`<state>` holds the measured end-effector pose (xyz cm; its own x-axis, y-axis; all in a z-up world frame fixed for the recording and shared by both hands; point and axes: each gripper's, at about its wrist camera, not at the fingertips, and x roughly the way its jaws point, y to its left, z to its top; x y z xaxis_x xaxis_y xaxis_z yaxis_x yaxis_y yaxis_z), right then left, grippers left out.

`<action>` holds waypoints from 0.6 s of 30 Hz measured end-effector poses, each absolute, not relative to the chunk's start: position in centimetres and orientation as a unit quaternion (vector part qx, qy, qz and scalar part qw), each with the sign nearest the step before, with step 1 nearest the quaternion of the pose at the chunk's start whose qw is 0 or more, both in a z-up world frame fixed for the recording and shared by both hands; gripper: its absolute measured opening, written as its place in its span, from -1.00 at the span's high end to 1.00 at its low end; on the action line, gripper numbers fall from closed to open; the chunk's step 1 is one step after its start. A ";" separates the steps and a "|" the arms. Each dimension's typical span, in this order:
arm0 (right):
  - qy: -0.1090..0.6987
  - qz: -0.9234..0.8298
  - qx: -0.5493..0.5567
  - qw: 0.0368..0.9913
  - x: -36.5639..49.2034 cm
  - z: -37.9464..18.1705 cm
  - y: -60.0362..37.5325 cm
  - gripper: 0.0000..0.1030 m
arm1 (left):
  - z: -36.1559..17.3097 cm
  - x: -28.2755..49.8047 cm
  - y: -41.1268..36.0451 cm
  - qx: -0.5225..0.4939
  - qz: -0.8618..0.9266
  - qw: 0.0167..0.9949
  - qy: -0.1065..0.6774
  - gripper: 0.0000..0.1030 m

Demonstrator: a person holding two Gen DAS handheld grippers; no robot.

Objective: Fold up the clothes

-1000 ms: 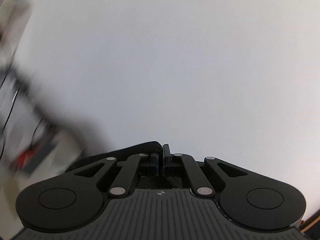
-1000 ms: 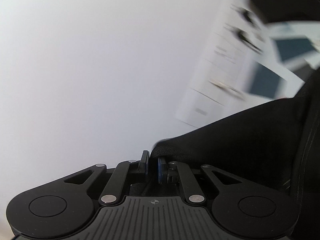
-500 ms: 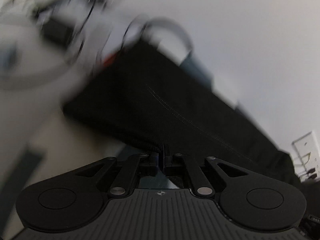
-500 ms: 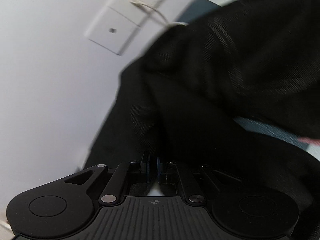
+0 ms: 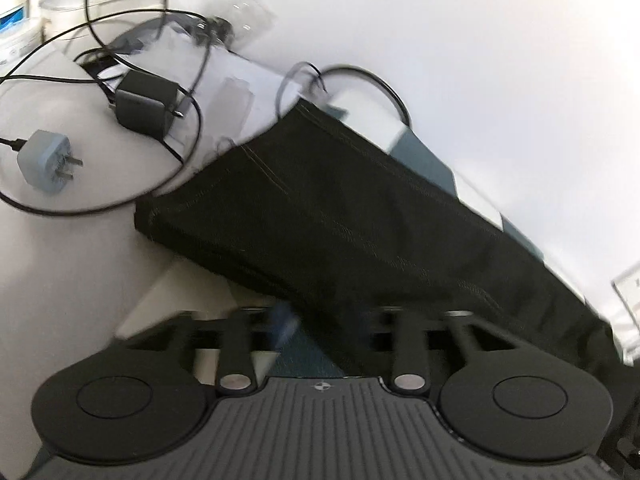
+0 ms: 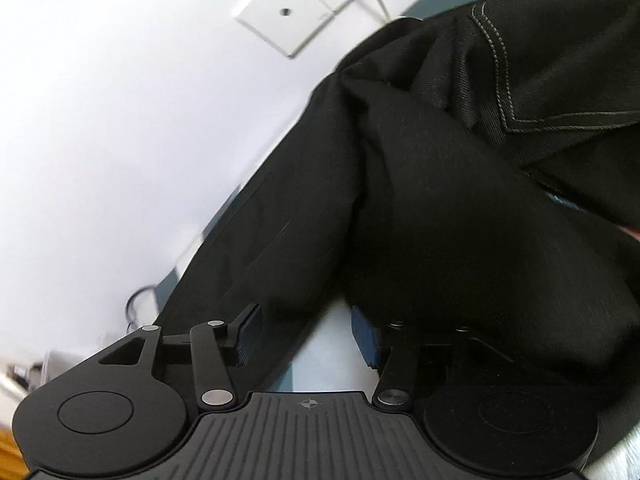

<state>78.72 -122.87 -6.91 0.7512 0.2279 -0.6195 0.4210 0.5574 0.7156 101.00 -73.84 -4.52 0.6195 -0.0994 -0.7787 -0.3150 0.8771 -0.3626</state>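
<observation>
- On the white tabletop (image 5: 60, 264), against the wall: black garment (image 5: 360, 216) laid down as a long folded band with pale stitched seams, running from the cable clutter toward the right side of the left wrist view; one end squared off, the rest reaching along a teal-and-white checked mat (image 5: 424, 160).
- Left gripper (image 5: 324, 324): jaws just been opening, now standing about half apart; near edge of the cloth lying across the gap, no pad seen pressing on it — judged released, so that the fold stays where it was laid.
- Right gripper (image 6: 306, 336): jaws likewise just been opening, blue pads well apart, bare surface visible between them; cloth draped over the right-hand finger linkage but not pinched.
- In the right wrist view, garment bunched and humped near the waistband stitching (image 6: 500, 60) — judged not yet flat at that end; smoothing or another fold likely still needed.
- Surroundings: black charger brick (image 5: 144, 106), grey plug adapter (image 5: 44, 160) and looping black cables (image 5: 120, 40) just beside the garment's squared end; wall plate (image 6: 284, 20) behind.
- Obstruction risk, as a judgement: cable loop (image 5: 372, 80) close to the far edge of the cloth, liable to snag on any drag that way.
</observation>
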 end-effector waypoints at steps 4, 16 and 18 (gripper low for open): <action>0.309 -0.078 0.488 0.813 71.7 -5.4 -124.2 0.00 | -2.7 97.3 -77.2 -0.192 0.043 0.882 0.429 -0.40; 0.264 -0.302 0.413 0.818 58.3 -7.4 -137.0 -0.39 | -4.6 86.4 -101.5 0.119 -0.265 0.858 0.423 -0.90; 0.274 -0.299 0.394 0.825 60.5 -10.1 -138.3 -0.46 | -5.5 85.3 -105.0 0.179 -0.260 0.856 0.408 -0.90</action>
